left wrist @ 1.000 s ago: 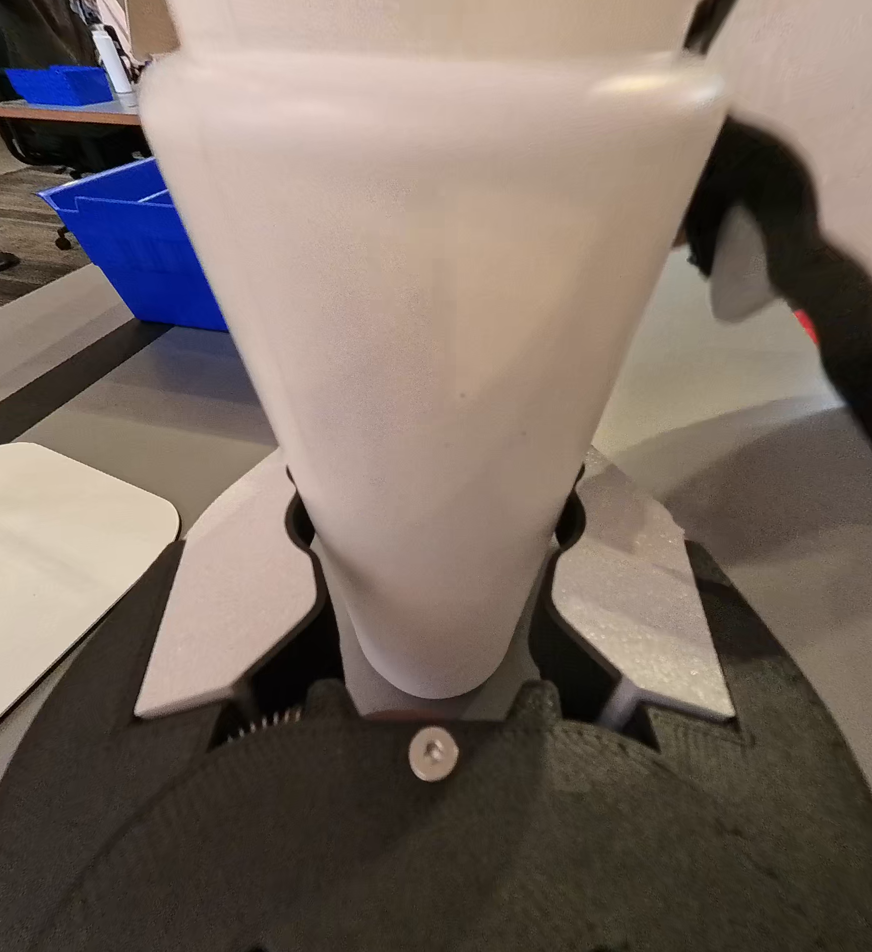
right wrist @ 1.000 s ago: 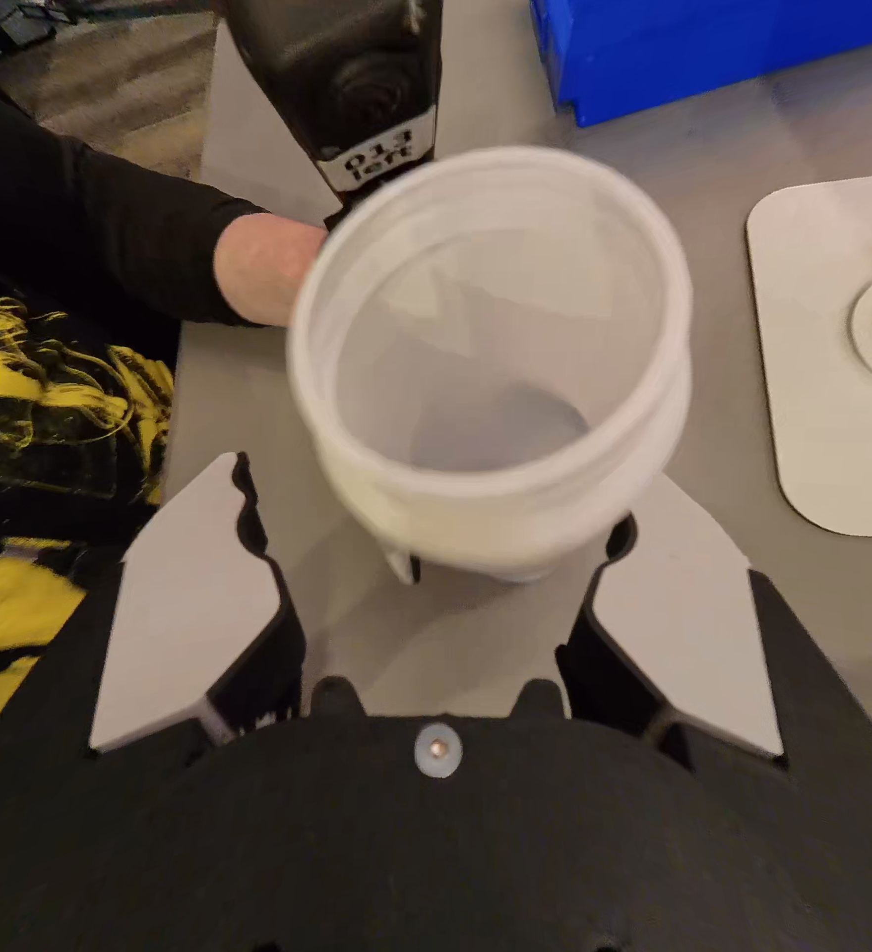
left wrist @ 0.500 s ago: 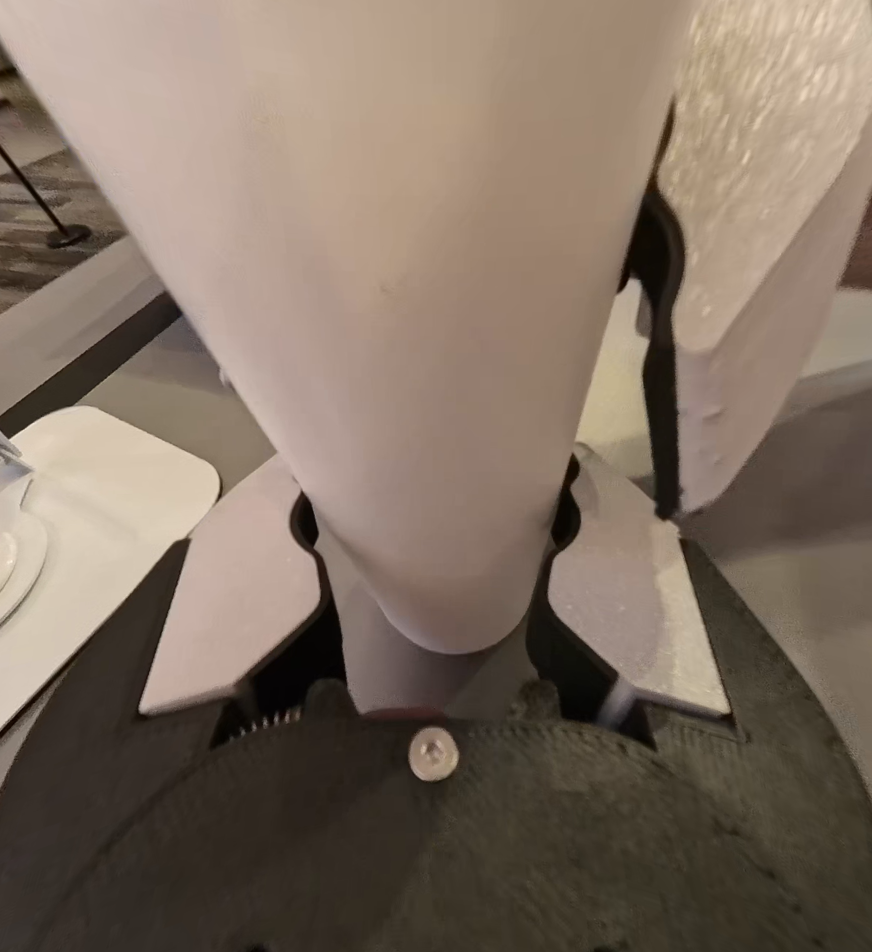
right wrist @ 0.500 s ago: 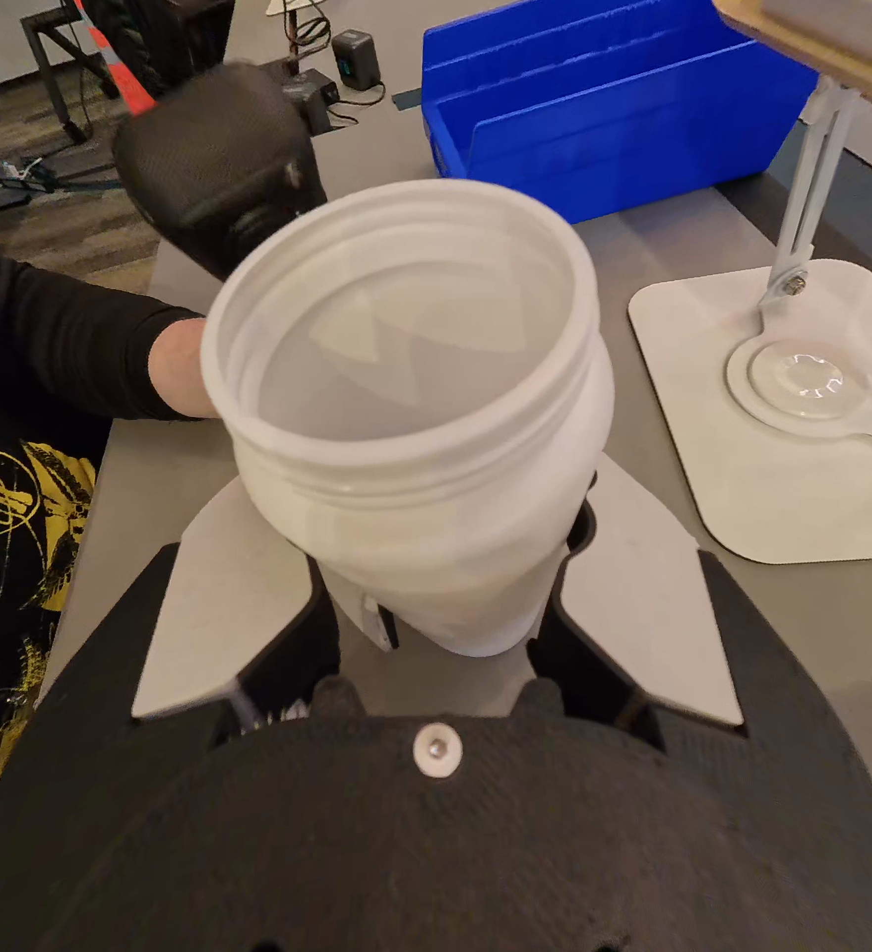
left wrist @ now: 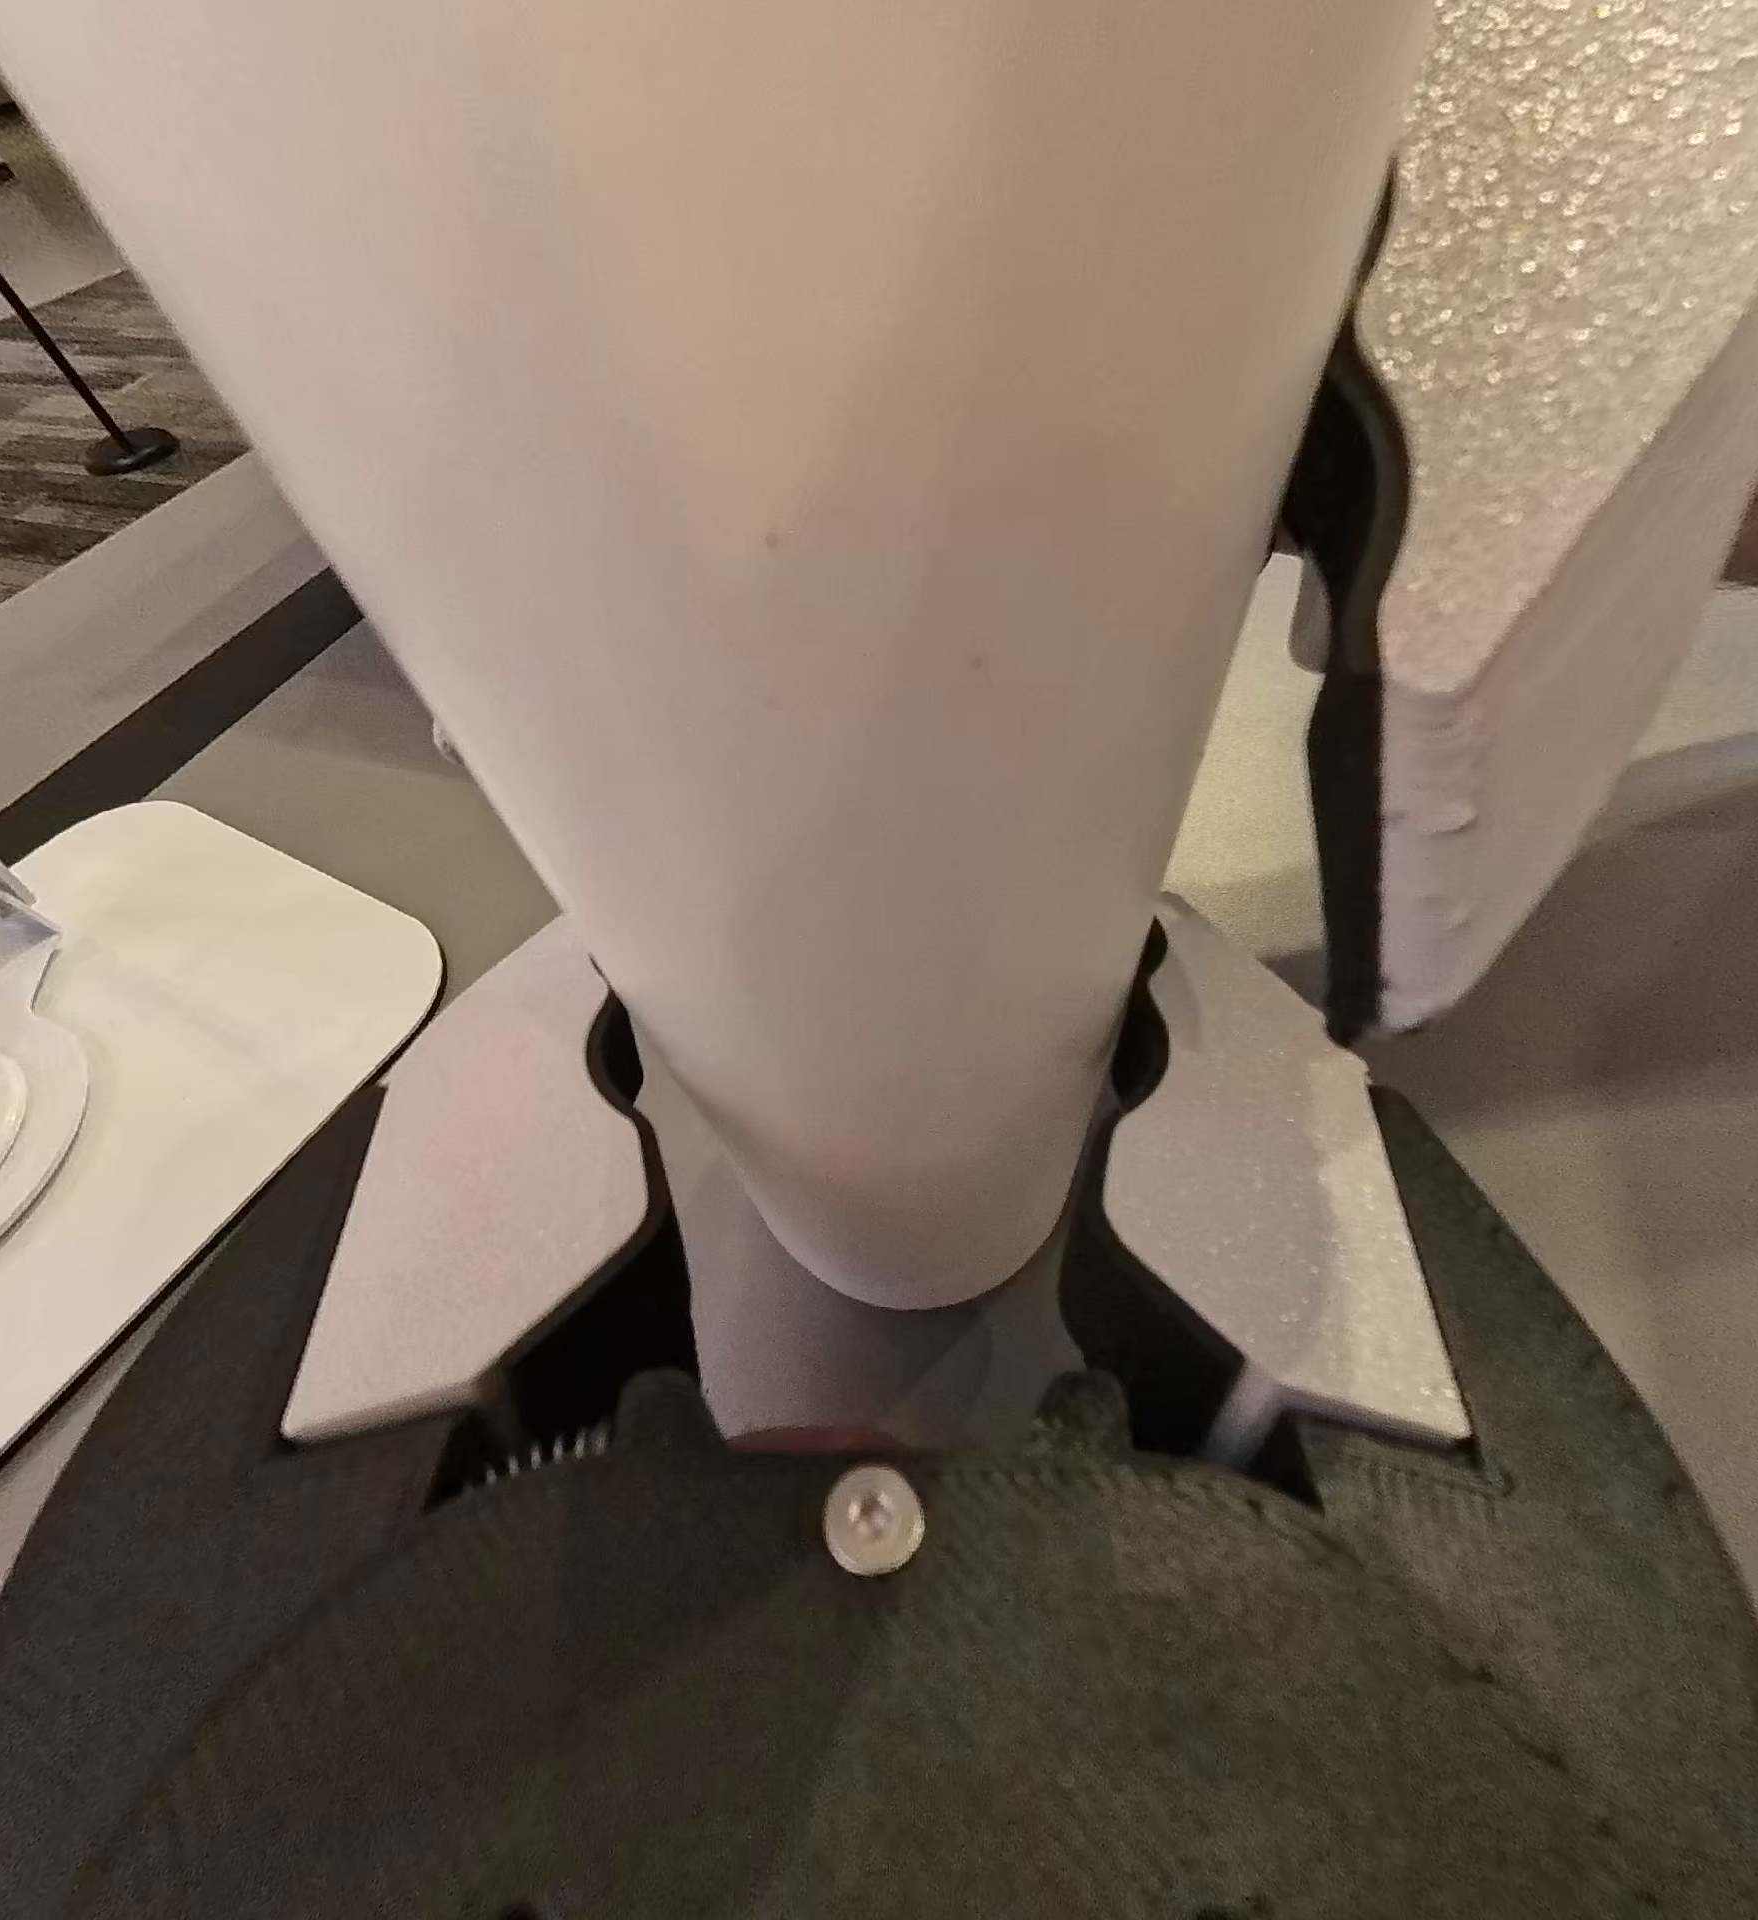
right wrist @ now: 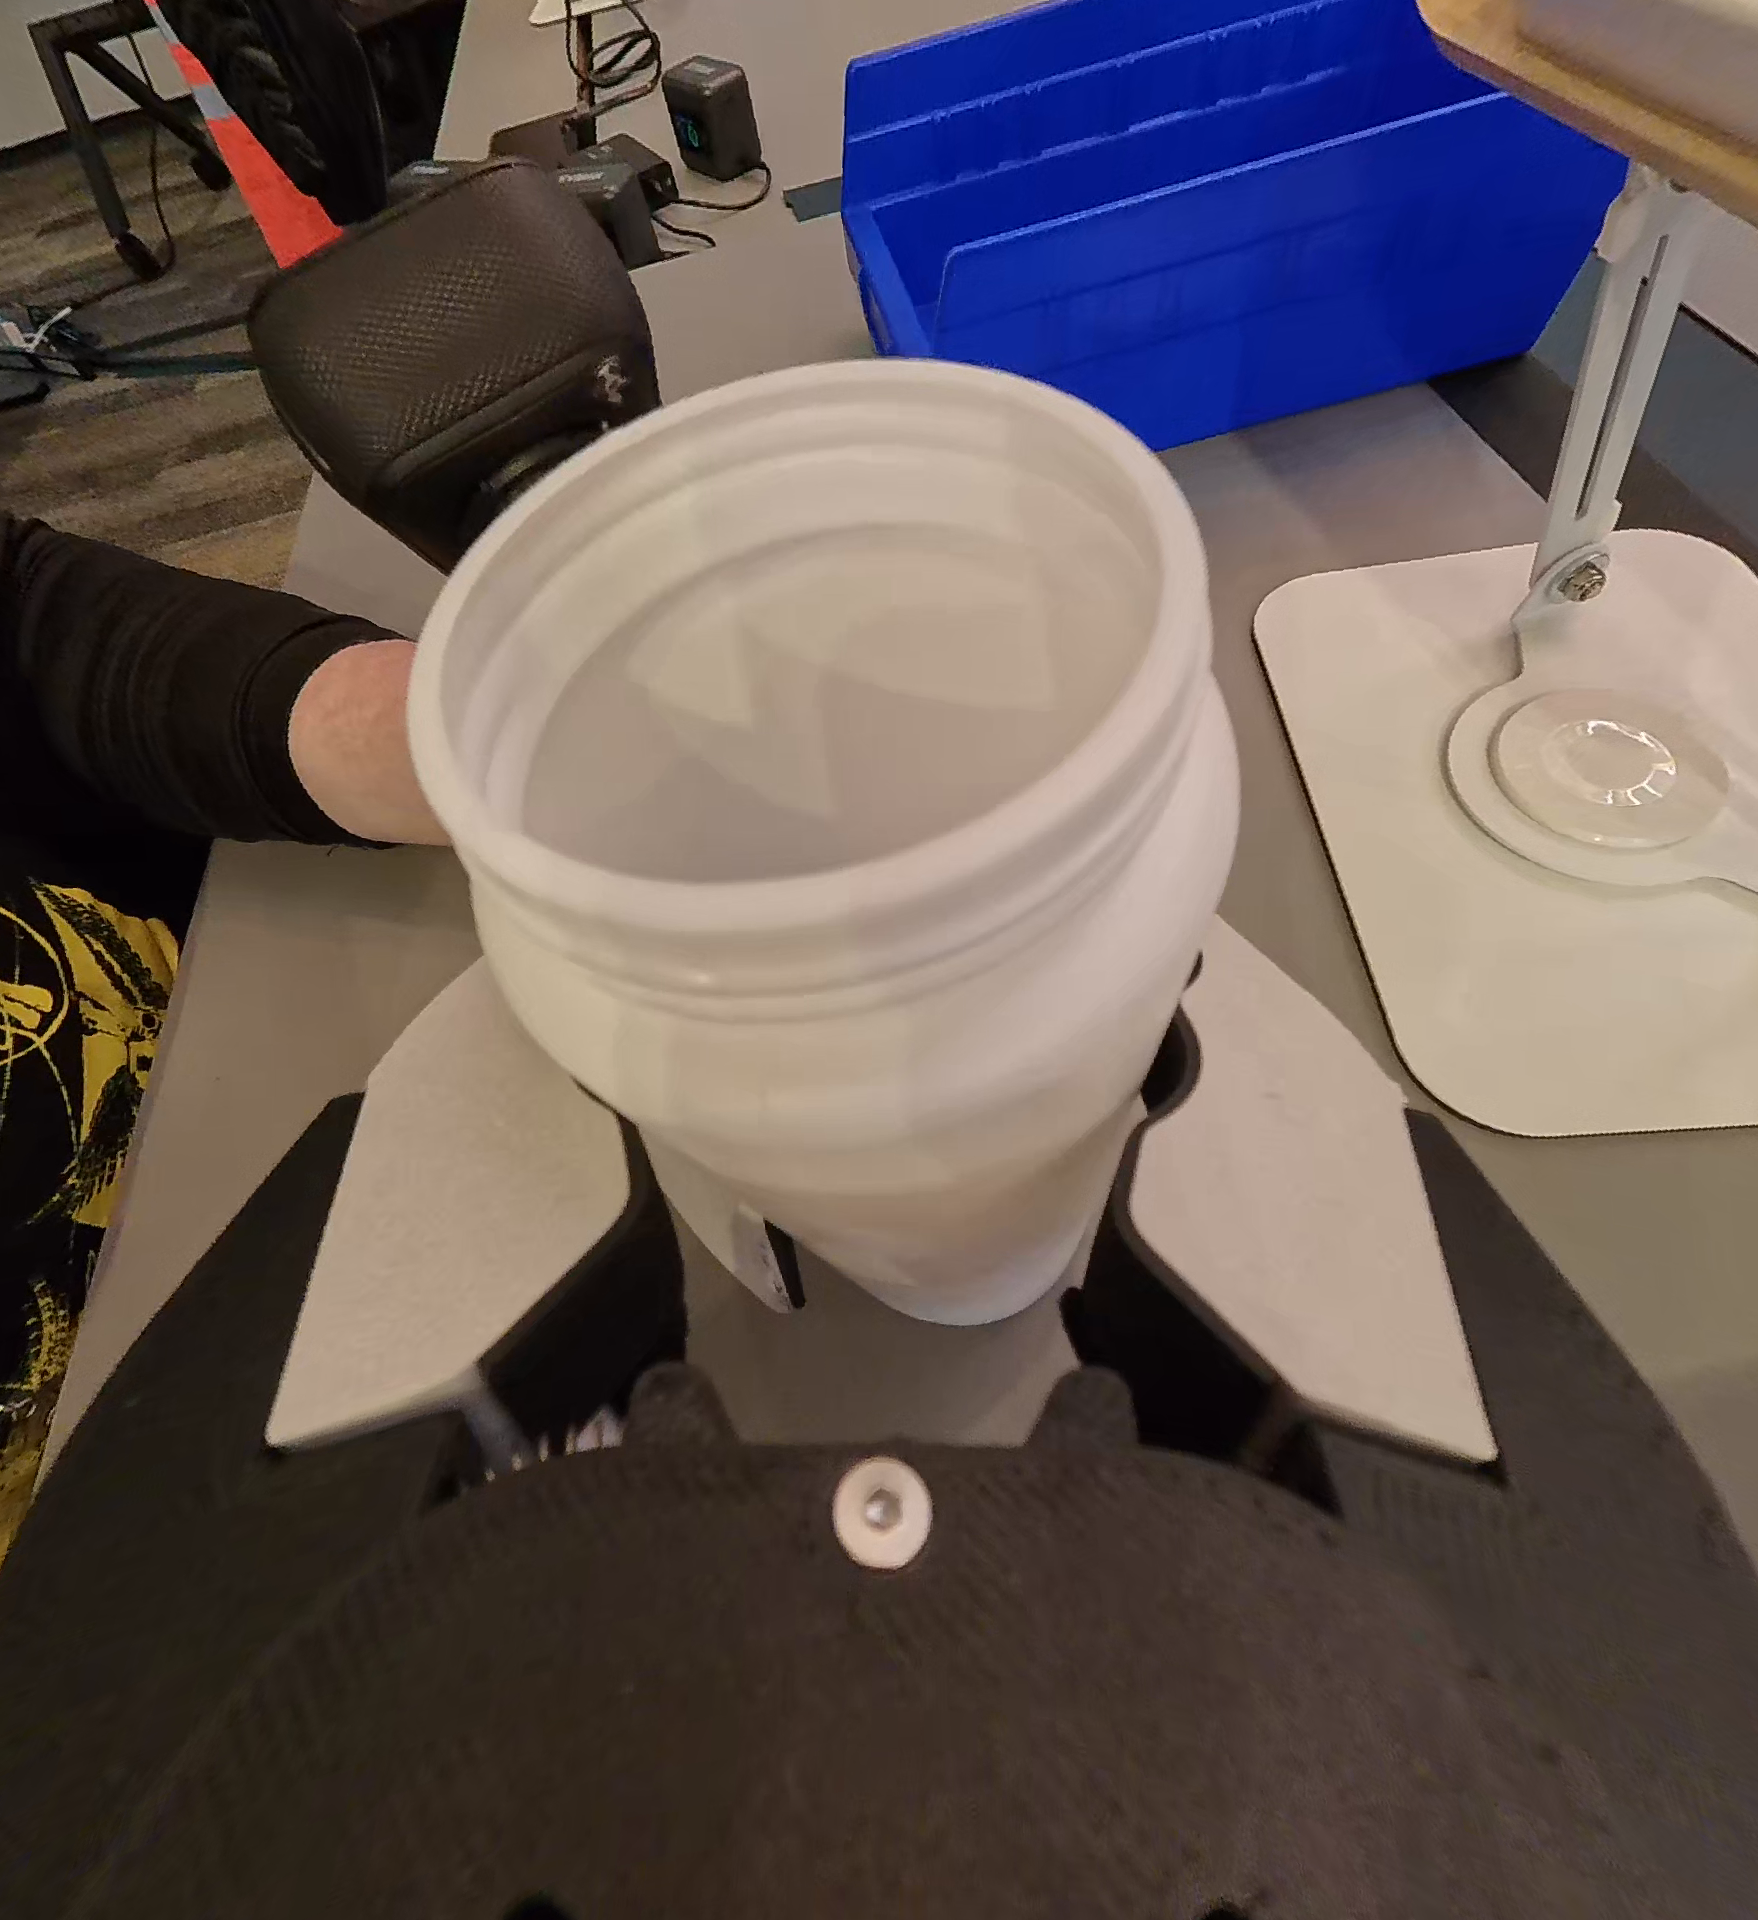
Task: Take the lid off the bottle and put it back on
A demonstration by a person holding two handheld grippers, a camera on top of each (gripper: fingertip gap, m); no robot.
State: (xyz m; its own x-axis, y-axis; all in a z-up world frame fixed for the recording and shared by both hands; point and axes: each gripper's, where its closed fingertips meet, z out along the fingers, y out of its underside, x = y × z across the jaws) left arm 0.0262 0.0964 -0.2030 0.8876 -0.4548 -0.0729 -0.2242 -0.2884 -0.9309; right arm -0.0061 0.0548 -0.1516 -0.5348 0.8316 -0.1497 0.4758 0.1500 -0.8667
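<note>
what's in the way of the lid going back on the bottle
Nothing visible: the bottle has its mouth open and empty, with nothing over the rim. The lid itself shows in neither view.

blue bin (right wrist: 1218, 239) | white stand base (right wrist: 1540, 935) | orange cone (right wrist: 262, 177)
</note>
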